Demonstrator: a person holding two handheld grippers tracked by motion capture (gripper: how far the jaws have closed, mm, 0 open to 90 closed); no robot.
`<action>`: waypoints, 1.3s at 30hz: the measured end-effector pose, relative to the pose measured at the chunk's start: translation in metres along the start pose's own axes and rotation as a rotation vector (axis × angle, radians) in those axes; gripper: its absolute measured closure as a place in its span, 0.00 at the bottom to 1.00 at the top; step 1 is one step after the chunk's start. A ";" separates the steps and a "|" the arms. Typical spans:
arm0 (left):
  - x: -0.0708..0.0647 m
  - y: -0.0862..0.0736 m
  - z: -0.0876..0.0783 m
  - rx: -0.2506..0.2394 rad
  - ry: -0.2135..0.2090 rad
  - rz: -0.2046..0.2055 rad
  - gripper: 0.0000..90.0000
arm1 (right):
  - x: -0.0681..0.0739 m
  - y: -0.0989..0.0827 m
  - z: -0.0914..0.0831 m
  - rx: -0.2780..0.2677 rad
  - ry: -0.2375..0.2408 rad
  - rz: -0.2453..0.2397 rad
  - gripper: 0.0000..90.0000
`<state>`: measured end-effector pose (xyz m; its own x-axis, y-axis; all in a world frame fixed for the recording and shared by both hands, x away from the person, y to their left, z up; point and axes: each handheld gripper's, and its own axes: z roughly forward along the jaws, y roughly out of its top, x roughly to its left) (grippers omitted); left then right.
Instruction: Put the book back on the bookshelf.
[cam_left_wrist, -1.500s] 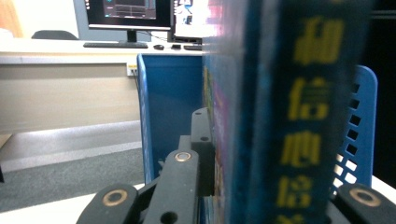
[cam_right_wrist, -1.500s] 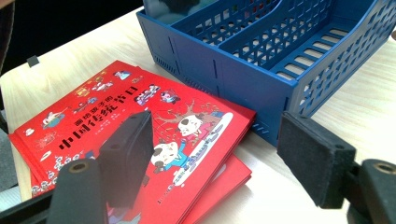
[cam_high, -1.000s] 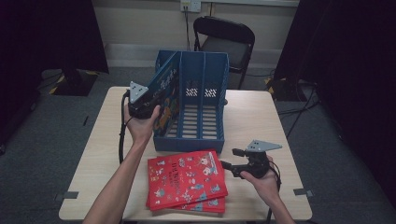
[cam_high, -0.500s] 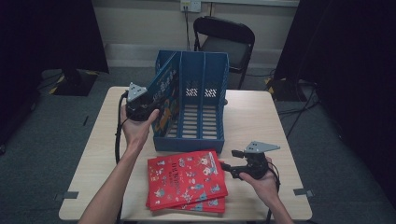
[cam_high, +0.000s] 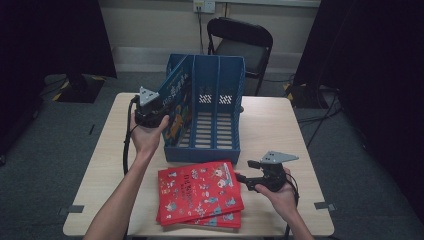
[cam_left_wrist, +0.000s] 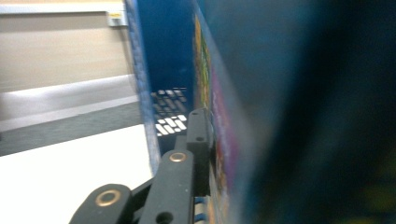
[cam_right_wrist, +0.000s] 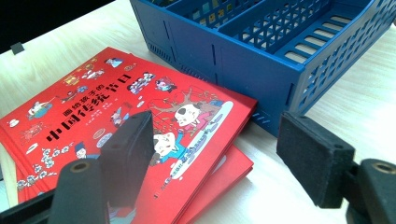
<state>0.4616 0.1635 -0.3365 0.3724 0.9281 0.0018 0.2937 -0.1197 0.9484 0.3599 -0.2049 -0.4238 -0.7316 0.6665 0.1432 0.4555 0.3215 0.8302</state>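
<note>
On the pale bench (cam_high: 110, 165), the left tongs (cam_high: 167, 107) are closed on a book (cam_high: 176, 100) standing in the blue rack's (cam_high: 220, 145) left slot, so next the open, empty right tongs (cam_high: 242, 177) should grip the top red book (cam_high: 199, 191).

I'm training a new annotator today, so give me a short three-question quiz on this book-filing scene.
1. True or false: the left gripper is shut on the blue picture book standing in the blue plastic file rack.
2. How many red picture books lie stacked on the pale wooden table?
3. The right gripper is: A) open beside the red books, B) shut on a red book, C) inside the rack.

Key: 1 true; 2 two; 3 A.
</note>
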 end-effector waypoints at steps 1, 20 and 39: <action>-0.001 -0.001 0.000 -0.001 0.008 0.009 0.91 | 0.000 0.000 0.000 0.000 0.001 0.000 0.31; -0.014 -0.015 0.001 -0.130 0.147 -0.028 0.92 | -0.002 -0.002 -0.004 -0.001 -0.002 0.007 0.30; -0.003 -0.012 -0.003 -0.098 0.169 -0.095 0.88 | 0.000 -0.002 -0.002 0.002 0.005 -0.005 0.30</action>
<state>0.4545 0.1631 -0.3475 0.1921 0.9804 -0.0442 0.2302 -0.0012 0.9731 0.3580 -0.2072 -0.4241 -0.7361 0.6618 0.1420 0.4532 0.3261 0.8296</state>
